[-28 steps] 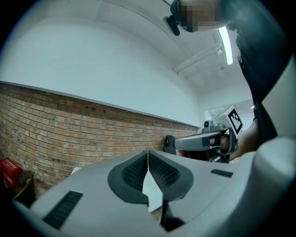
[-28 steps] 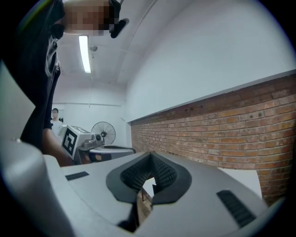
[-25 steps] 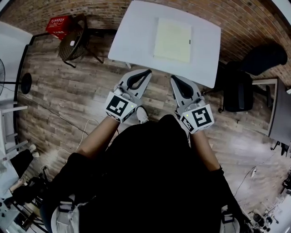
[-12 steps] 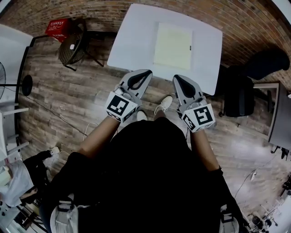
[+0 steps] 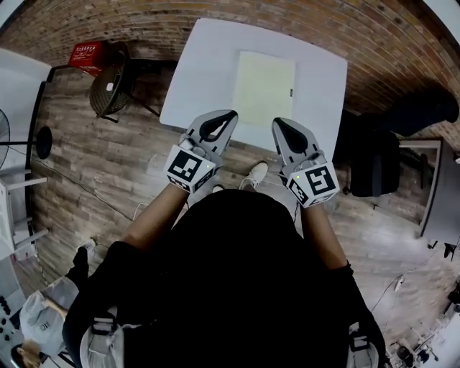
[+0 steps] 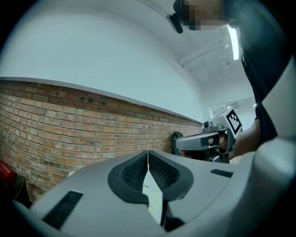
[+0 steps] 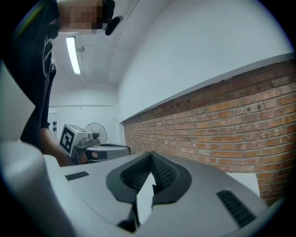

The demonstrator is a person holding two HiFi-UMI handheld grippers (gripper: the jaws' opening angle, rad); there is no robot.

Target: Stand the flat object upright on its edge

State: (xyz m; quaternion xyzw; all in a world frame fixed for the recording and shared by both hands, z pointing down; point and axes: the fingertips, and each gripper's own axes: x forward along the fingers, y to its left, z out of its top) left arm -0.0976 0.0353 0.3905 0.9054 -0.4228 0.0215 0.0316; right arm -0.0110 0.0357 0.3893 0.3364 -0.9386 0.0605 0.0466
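Both grey plastic tongs, left gripper (image 5: 230,115) and right gripper (image 5: 277,123), are hovering clenched and empty (jaws pressed together) over the near edge of the white square table (image 5: 194,79). Beyond, the pale yellow flat rectangular board (image 5: 264,88) is lying flat mid-table, with a black office chair (image 5: 377,154) standing beside the table's right edge.

1. The table (image 5: 205,79) is showing a smooth, matt white top.
2. The flat object (image 5: 264,88) is looking matt and pale, like paper or thin board.
3. The floor (image 5: 100,165) is showing worn wood planks; the wall (image 5: 144,21) is showing rough brick.
4. The left gripper (image 5: 228,115) and right gripper (image 5: 277,123) are showing matt grey plastic shells, with black ribbed pads (image 6: 134,172).
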